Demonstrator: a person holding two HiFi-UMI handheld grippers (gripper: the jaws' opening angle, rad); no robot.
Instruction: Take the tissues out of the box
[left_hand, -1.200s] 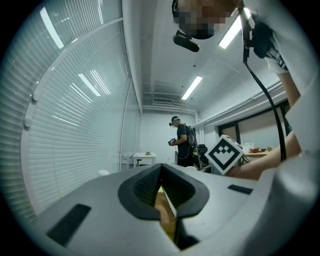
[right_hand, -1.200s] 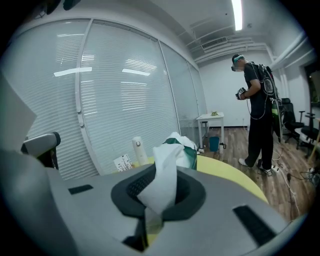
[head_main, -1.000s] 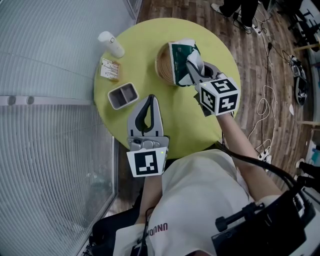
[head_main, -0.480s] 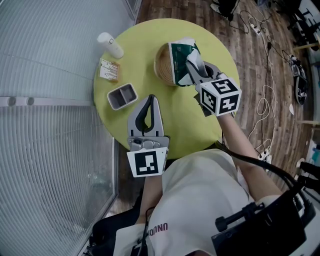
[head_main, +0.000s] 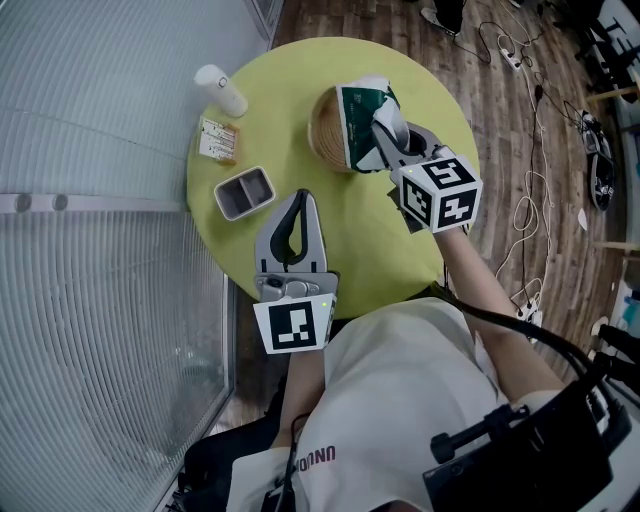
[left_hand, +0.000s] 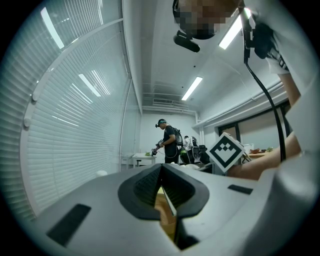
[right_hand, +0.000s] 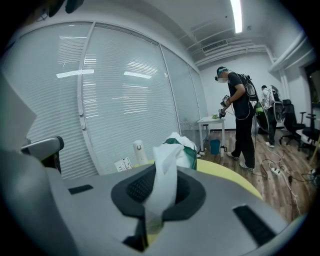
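A green and white tissue box (head_main: 360, 120) stands tilted in a round wooden basket (head_main: 322, 135) at the far side of the yellow-green table (head_main: 300, 70). My right gripper (head_main: 386, 135) is at the box's right edge, shut on a white tissue (head_main: 390, 122). In the right gripper view the tissue (right_hand: 165, 167) rises from between the pressed jaws of the right gripper (right_hand: 159, 182), with the box (right_hand: 184, 150) just behind. My left gripper (head_main: 298, 200) rests over the table's near part, shut and holding nothing; in its own view the left gripper (left_hand: 161, 170) has its jaws together.
A white bottle (head_main: 222, 88), a small printed packet (head_main: 220, 138) and a grey tray (head_main: 245, 191) sit on the table's left side. A slatted glass wall runs along the left. A person (right_hand: 239, 115) stands at a white desk beyond, and cables (head_main: 530, 210) lie on the wooden floor.
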